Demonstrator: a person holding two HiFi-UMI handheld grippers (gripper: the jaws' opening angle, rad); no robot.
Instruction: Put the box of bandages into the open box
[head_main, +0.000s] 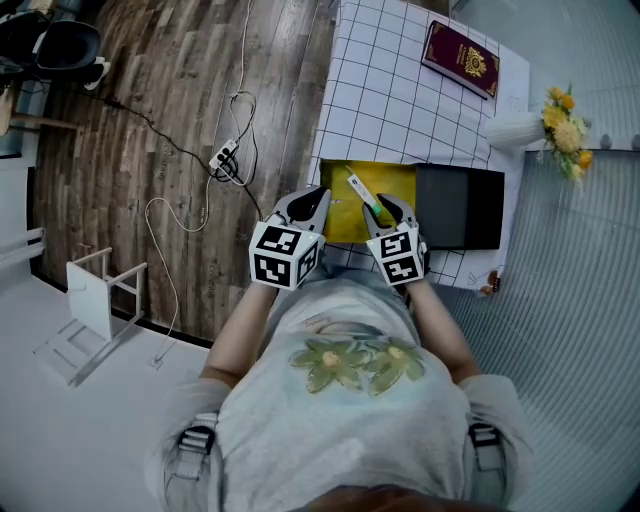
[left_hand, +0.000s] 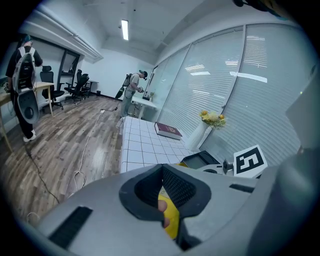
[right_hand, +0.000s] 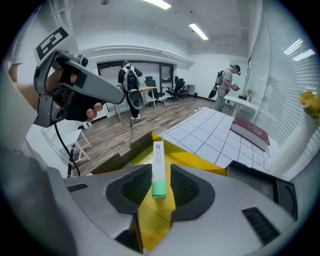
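Observation:
The open box (head_main: 396, 182) is yellow and lies at the near edge of the white gridded table (head_main: 390, 90). The box of bandages (head_main: 361, 191) is slim, white with a green end, and hangs tilted over that box. In the right gripper view it (right_hand: 158, 167) stands between the jaws of my right gripper (right_hand: 159, 189), with slim gaps to both pads, above the yellow box (right_hand: 196, 163). My right gripper (head_main: 380, 208) is open. My left gripper (head_main: 311, 200) sits at the box's left wall. Its jaws (left_hand: 167, 200) are nearly together with the yellow wall (left_hand: 171, 220) between them.
A black lid (head_main: 462, 208) lies right of the yellow box. A dark red book (head_main: 460, 58) and a white vase of yellow flowers (head_main: 520, 128) are at the far end of the table. On the floor to the left are a power strip (head_main: 225, 157) with cables and a white stool (head_main: 100, 290).

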